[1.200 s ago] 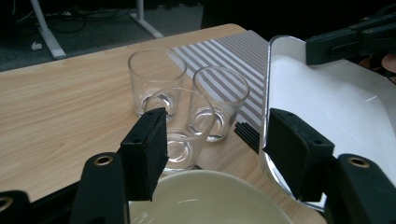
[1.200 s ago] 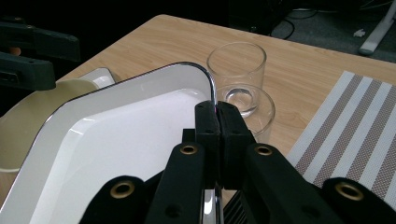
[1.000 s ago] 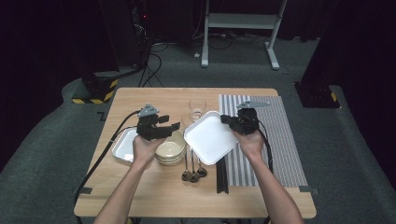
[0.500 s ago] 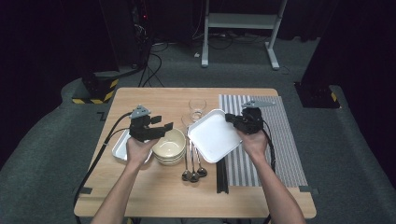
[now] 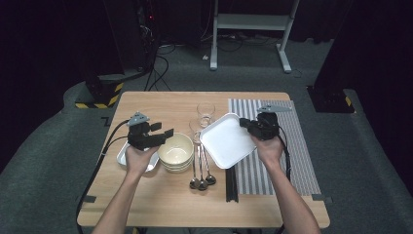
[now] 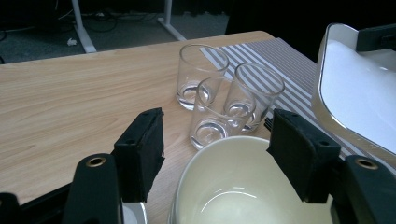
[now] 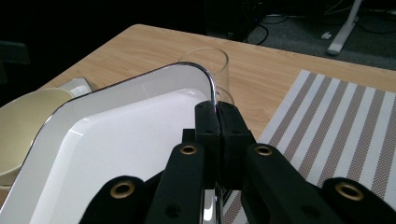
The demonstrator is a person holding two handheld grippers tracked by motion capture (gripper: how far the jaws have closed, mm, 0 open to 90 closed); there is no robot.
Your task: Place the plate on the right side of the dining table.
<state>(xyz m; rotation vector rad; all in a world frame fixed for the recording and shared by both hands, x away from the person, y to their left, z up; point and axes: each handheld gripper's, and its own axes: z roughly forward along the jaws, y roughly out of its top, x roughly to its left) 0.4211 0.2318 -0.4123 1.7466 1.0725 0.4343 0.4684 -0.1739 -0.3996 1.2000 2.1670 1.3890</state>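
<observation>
The right claw (image 5: pixel 247 127) has the white square plate (image 5: pixel 228 146) pinched by its rim and raised over the striped mat (image 5: pixel 292 146) — not yet set down — while the left claw (image 5: pixel 163 135) hangs wide over the cream bowls (image 5: pixel 176 151), unlifted, on the desk (image 5: pixel 165 102).

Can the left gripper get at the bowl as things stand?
Probably yes. The left gripper hangs open just above the near rim of the bowl, jaws straddling it in the left gripper view, with nothing between. The plate, held by the right gripper, sits off to the side.
</observation>
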